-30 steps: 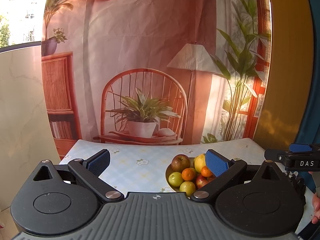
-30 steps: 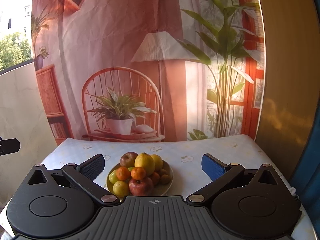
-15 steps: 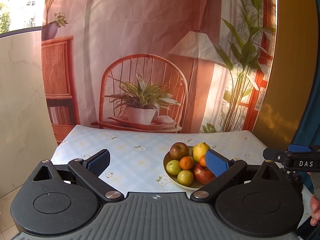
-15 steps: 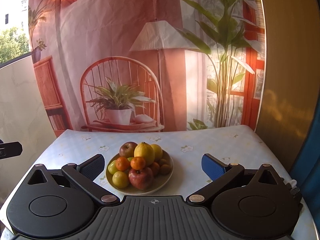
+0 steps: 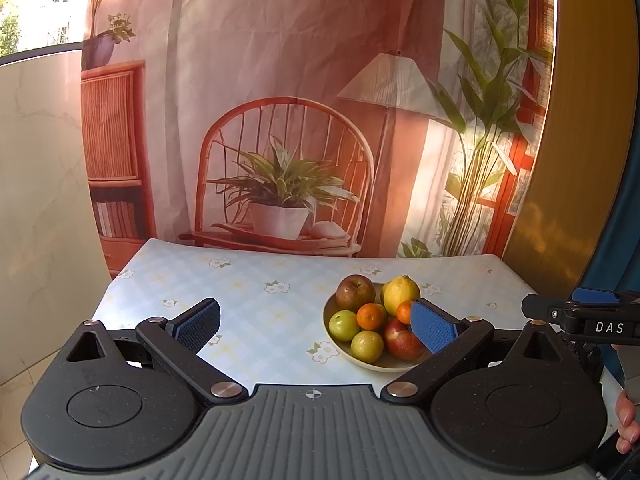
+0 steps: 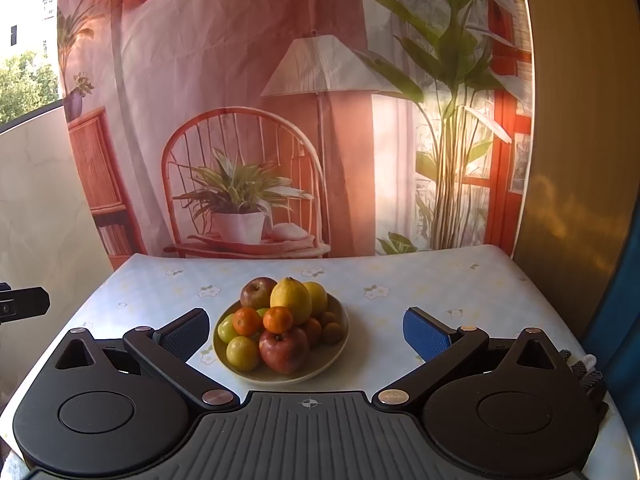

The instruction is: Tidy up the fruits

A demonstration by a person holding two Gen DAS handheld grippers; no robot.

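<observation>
Both your grippers stand wide apart w/ nothing between the pads: left gripper (image 5: pixel 314 326) low in the left wrist view, right gripper (image 6: pixel 306 334) low in the right wrist view, both hanging above the near edge of the table (image 6: pixel 420 280).

The fruit is all heaped on one plate (image 6: pixel 320 374), centre-bottom of the right view, lower right of the left view. Nothing loose on the cloth that I can see. That fits a pile gathered & done, or a pile waiting to be sorted out; can't tell which, so no move from me.

Risks if you go in:
- The lemon (image 6: pixel 291 300) sits on top of the heap, propped on the mandarins (image 6: pixel 277 319) and the red apple (image 6: pixel 283 350). Pull a lower piece & the top ones prob. roll off the plate, maybe off the table.
- Round, smooth skins: pinch off-centre & the fruit squirts out sideways. Squeeze hard & the green fruit (image 6: pixel 242 353) could bruise.
- The plate is shallow w/ a low rim; a side push from a pad could slide it or tip the stack.
- In the left view your right pad already overlaps the plate's right side, so depth is hard to judge there.
- Your two grippers are near each other at the right edge of the left view; reaching in together, they may knock.
</observation>
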